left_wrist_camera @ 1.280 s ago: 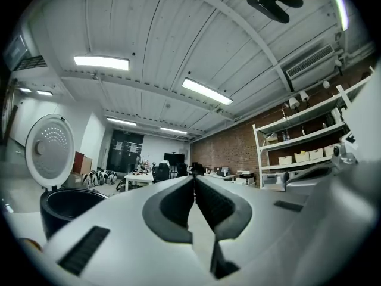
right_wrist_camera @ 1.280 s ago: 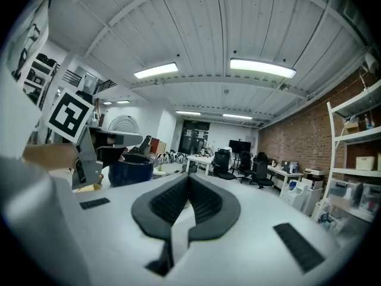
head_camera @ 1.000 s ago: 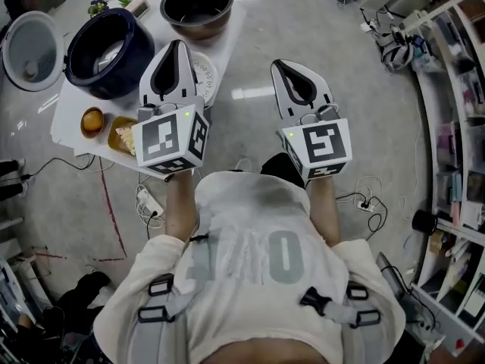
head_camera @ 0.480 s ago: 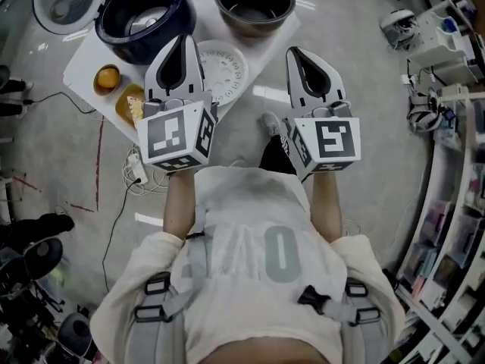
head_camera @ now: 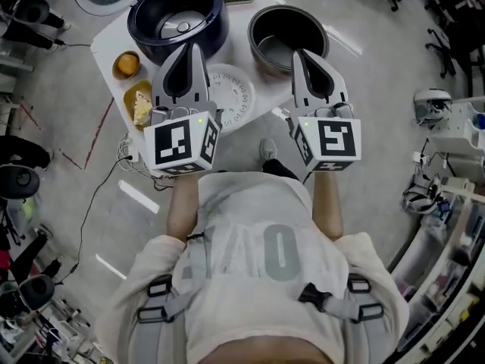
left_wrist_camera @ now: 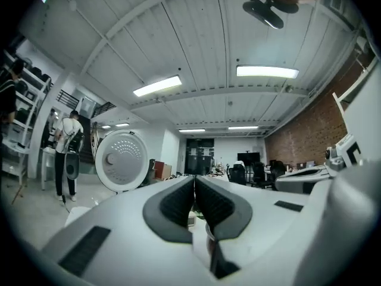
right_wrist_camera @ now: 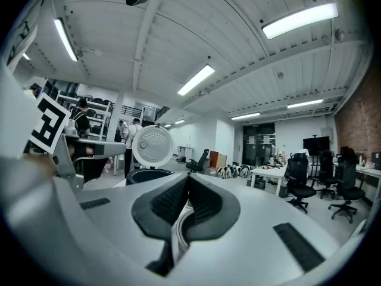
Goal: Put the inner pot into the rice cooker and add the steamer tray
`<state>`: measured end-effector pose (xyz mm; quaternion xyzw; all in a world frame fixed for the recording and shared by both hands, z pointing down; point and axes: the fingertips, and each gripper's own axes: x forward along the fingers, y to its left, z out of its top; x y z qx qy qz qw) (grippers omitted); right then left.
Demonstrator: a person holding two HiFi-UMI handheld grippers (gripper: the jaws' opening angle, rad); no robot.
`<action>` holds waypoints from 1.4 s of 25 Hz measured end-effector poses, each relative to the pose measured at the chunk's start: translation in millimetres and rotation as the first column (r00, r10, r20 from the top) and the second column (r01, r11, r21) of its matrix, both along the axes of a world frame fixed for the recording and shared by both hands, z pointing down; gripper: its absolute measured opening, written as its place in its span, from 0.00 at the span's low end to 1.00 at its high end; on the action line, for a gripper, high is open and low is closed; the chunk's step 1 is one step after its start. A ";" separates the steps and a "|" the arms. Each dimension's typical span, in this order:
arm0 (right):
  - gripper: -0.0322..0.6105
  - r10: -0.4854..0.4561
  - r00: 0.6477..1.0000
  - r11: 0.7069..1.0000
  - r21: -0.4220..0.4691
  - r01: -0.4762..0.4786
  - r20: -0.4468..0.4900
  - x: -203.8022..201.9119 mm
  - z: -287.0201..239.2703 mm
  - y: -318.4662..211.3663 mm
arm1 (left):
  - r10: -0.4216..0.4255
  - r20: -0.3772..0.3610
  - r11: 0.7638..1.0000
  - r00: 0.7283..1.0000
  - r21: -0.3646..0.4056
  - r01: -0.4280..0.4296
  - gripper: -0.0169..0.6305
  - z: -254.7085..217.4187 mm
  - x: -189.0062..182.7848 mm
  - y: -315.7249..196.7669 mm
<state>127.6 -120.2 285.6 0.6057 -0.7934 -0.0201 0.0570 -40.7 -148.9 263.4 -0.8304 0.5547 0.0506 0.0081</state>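
Jaws pressed together, empty, on left gripper [head_camera: 192,49] and right gripper [head_camera: 300,54]. Dark round metal inner pot [head_camera: 276,36] right of round navy rice cooker [head_camera: 176,17].

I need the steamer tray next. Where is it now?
Head view: the steamer tray lies on the table, just this side of the rice cooker and inner pot, right of the left gripper.

Pale T-shirt [head_camera: 254,203], grey harness straps [head_camera: 161,309] (black buckles [head_camera: 318,299]).

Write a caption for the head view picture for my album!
Shut left gripper and right gripper hover near a table with the open rice cooker, inner pot and steamer tray.
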 end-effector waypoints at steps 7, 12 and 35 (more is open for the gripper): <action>0.06 -0.159 0.987 0.987 0.037 0.159 0.020 32.9 -4.5 -33.4 | -0.156 -0.004 0.987 0.988 0.030 0.156 0.06 -0.6 23.8 -9.7; 0.06 -0.219 0.976 0.975 0.046 0.219 0.009 46.4 -4.2 -46.3 | -0.226 -0.021 0.973 0.974 0.041 0.226 0.06 0.4 35.4 -13.2; 0.63 -0.268 0.957 0.962 -0.028 0.272 0.110 108.0 12.5 -92.2 | -0.122 0.027 0.992 0.992 0.016 0.121 0.50 11.8 104.9 -50.9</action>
